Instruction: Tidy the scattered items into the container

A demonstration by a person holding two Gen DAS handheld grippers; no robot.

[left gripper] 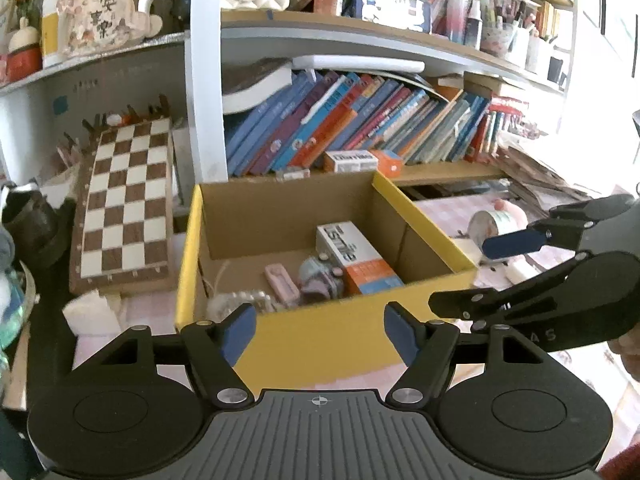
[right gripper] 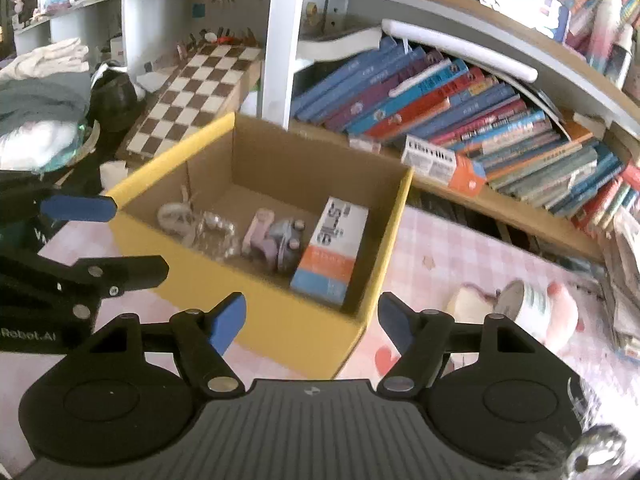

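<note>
**Both claws empty above the half-filled box**

Seen at the left of the pink checked tablecloth (right gripper: 460,248): left gripper (left gripper: 320,334), jaws spread and released, nothing between the blue pads, poised just short of the near wall of the yellow cardboard box (left gripper: 332,336). Lying on the box floor, left to right: a clear crinkled packet (right gripper: 214,232), a pink clip-like piece (right gripper: 258,228), a small purple toy (right gripper: 286,246), a white-and-orange carton (right gripper: 334,256) against the right wall. Beside the box's right near corner: right gripper (right gripper: 312,322), likewise unclenched and empty. Further right, well apart from the box and towards the tablecloth's far right edge: a roll of tape (right gripper: 524,300) resting against something pink and plush (right gripper: 560,312), not yet tidied.

Step judged in hand: between drops, hunting the next item. Next move judged to call for a swing of the right claw towards the tape, jaws kept wide.
</note>
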